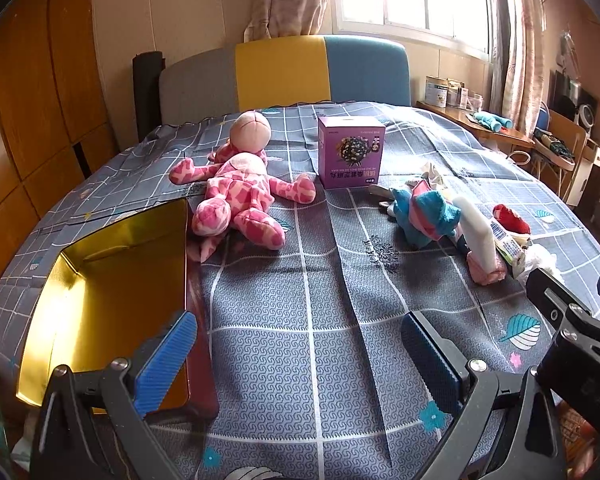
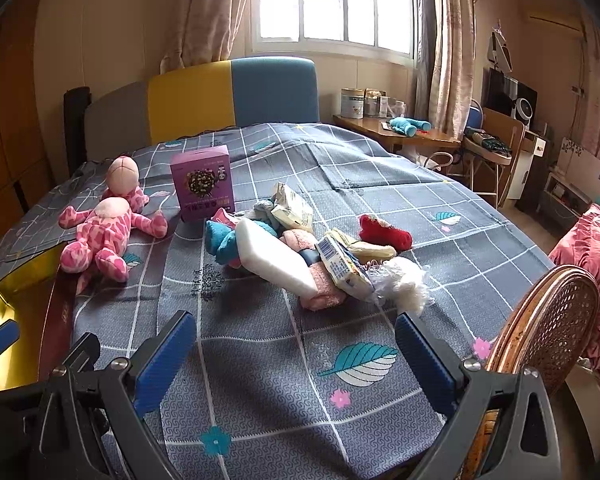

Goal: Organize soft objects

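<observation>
A pink spotted plush toy (image 1: pixel 236 196) (image 2: pixel 104 236) lies on the bed beside an open gold-lined box (image 1: pixel 112 288) (image 2: pixel 12 300) at the left. A heap of soft things lies mid-bed: a blue and pink plush (image 1: pixel 424 212) (image 2: pixel 224 240), a white foam block (image 1: pixel 476 232) (image 2: pixel 276 260), a pink rolled cloth (image 2: pixel 324 292), a red plush (image 2: pixel 384 232), white fluff (image 2: pixel 408 284). My left gripper (image 1: pixel 300 356) stands open above bare sheet by the box. My right gripper (image 2: pixel 296 360) hangs open just short of the heap, empty.
A purple carton (image 1: pixel 350 152) (image 2: pixel 204 184) stands upright behind the toys. The bed has a grey, yellow and blue headboard (image 1: pixel 280 72). A wicker chair back (image 2: pixel 548 320) rises at the near right. A desk (image 2: pixel 400 132) with tins stands by the window.
</observation>
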A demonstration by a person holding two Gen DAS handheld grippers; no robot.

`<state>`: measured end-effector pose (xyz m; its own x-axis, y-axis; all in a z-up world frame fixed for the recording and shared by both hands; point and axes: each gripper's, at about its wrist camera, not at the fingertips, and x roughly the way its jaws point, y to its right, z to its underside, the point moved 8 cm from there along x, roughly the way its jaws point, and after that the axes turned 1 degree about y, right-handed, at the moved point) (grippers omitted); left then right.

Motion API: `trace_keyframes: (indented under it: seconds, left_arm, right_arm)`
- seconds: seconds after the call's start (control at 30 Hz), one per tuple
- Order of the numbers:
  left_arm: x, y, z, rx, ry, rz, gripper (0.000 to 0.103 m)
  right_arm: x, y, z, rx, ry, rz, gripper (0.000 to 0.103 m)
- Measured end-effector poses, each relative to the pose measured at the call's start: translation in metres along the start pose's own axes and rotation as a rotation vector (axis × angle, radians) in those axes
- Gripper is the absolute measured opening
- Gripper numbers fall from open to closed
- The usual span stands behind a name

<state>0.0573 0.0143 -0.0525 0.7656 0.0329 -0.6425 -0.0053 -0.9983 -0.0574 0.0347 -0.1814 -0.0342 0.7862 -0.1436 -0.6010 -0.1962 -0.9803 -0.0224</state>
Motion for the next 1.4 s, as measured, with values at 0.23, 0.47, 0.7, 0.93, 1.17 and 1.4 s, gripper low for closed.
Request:
trace_keyframes:
  seconds: [0.23,0.47,0.7,0.93,1.17,1.4]
  left_arm:
    - [0.000,-0.001,0.002,-0.002,-0.003,0.002,0.103]
    - [0.000,-0.002,0.002,-0.002,-0.005,0.001,0.103]
    - [0.000,-0.002,0.003,-0.002,-0.005,0.001,0.103]
    - [0.000,-0.002,0.004,-0.004,-0.008,0.004,0.103]
    - [0.003,0.002,0.005,-0.003,-0.022,0.012,0.103]
    - [0.010,0.018,-0.002,0.008,-0.054,0.199,0.103]
  right_arm:
    - [0.000,-0.001,0.001,0.000,0.001,0.002,0.102]
    - [0.001,-0.001,0.002,-0.001,-0.003,0.000,0.102]
    - [0.001,-0.001,0.003,0.000,-0.004,0.001,0.102]
    - [0.001,-0.001,0.003,0.000,-0.005,0.002,0.102]
    - [0.004,0.003,0.003,-0.003,-0.015,0.003,0.102]
    - [0.016,0.037,-0.005,0.050,-0.066,-0.005,0.102]
